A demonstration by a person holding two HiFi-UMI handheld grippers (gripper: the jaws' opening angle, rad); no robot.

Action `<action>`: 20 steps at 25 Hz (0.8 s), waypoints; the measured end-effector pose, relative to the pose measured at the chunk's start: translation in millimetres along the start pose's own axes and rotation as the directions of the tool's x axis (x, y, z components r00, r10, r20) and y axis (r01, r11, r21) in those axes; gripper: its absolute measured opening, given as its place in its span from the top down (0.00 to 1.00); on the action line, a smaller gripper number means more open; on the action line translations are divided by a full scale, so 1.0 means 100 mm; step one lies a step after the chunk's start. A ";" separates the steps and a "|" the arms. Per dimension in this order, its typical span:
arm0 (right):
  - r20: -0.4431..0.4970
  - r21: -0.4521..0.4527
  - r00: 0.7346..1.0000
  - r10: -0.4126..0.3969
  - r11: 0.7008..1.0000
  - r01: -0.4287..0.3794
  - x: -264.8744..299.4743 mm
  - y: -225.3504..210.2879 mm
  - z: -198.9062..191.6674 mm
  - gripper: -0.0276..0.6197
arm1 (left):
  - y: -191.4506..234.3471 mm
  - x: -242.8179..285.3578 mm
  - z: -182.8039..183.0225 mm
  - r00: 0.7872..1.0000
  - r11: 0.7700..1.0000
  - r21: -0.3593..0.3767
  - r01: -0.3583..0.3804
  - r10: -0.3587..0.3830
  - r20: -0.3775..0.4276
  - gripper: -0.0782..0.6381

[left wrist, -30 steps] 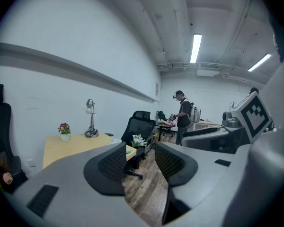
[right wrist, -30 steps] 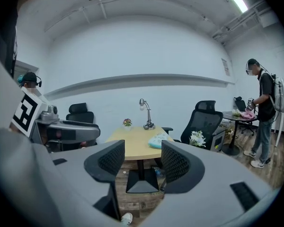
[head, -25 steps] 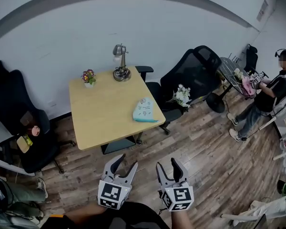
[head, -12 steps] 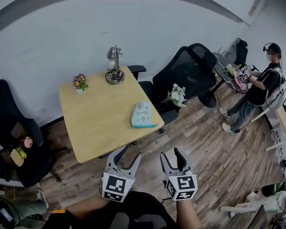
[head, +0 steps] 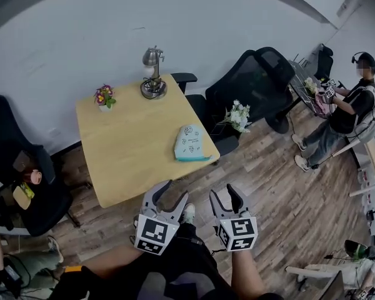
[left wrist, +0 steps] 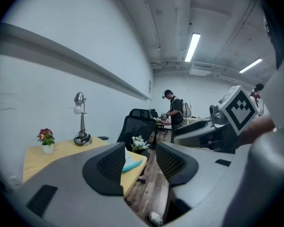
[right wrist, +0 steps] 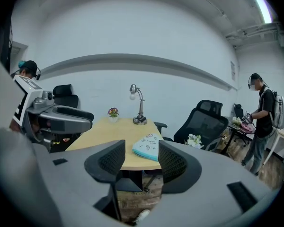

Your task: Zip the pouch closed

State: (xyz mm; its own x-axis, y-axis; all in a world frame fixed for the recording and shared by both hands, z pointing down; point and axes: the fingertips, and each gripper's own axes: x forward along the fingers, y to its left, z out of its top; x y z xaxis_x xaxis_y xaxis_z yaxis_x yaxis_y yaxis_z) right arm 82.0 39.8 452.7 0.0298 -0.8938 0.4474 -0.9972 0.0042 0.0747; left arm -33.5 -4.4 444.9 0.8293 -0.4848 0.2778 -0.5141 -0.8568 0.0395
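A light wooden table [head: 122, 161] was shown from above beside a white wall, with the pale blue patterned pouch [head: 189, 144] laid flat near its right front edge, untouched. The left gripper [head: 175, 191] and the right gripper [head: 224, 192] were held side by side short of the table, well apart from the pouch, each with jaws spread and empty. The approach was judged the step in hand: next the pouch must be reached, steadied, and its zip pull, not discernible here, pinched.

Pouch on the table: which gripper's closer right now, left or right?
Left, narrowly. The left gripper hangs short of the table's near edge, slightly left of the pouch; the right gripper sits farther right, beyond the table's corner. Neither touches it.
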 end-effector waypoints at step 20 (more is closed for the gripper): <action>-0.232 -0.252 0.941 0.246 0.919 -0.302 1.68 -0.89 -0.46 0.66 | 0.39 1.55 -0.52 0.976 0.996 -0.050 -0.070 0.058 -0.209 0.62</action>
State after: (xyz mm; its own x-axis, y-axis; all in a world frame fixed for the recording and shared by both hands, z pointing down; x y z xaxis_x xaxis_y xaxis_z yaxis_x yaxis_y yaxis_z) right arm 179.1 -89.9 562.6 -0.2011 -0.7362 0.6462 -0.9083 0.3871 0.1583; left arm 63.6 -103.8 539.1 0.7337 -0.4865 0.4742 -0.5814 -0.8108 0.0678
